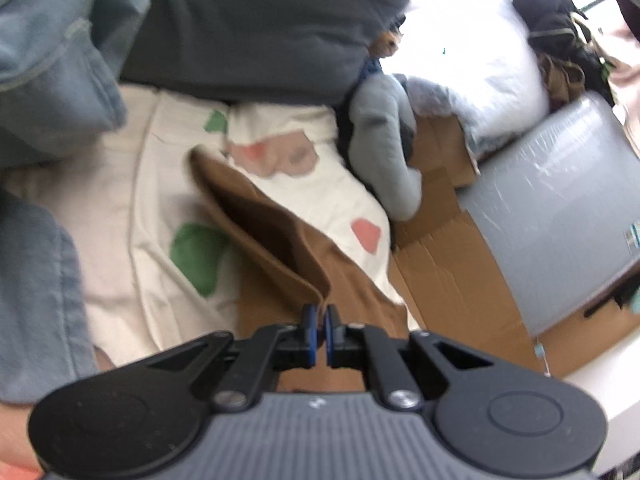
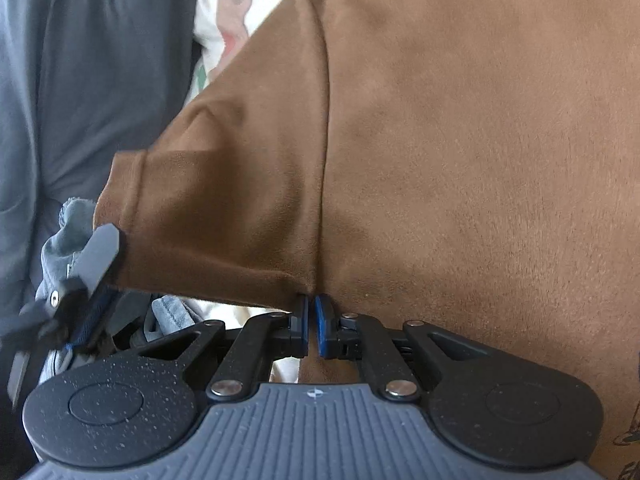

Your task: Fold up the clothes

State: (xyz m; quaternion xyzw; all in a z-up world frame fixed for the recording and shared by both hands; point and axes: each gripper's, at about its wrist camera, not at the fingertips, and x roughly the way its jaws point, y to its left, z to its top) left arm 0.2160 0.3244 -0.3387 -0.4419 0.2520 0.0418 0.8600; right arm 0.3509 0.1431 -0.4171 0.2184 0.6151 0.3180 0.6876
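Both tongs pinch the brown shirt [image 2: 440, 140]: left tongs [image 1: 319, 322] its edge (blurred), right tongs [image 2: 311, 312] under the sleeve seam.

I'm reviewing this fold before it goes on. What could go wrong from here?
1. Both claws, left and right, pinch only a thin edge of the brown shirt, so it may slip out.
2. The lifted shirt hangs over the patterned sheet and could drag or bunch it.
3. The sleeve droops loose and may fold in crooked.
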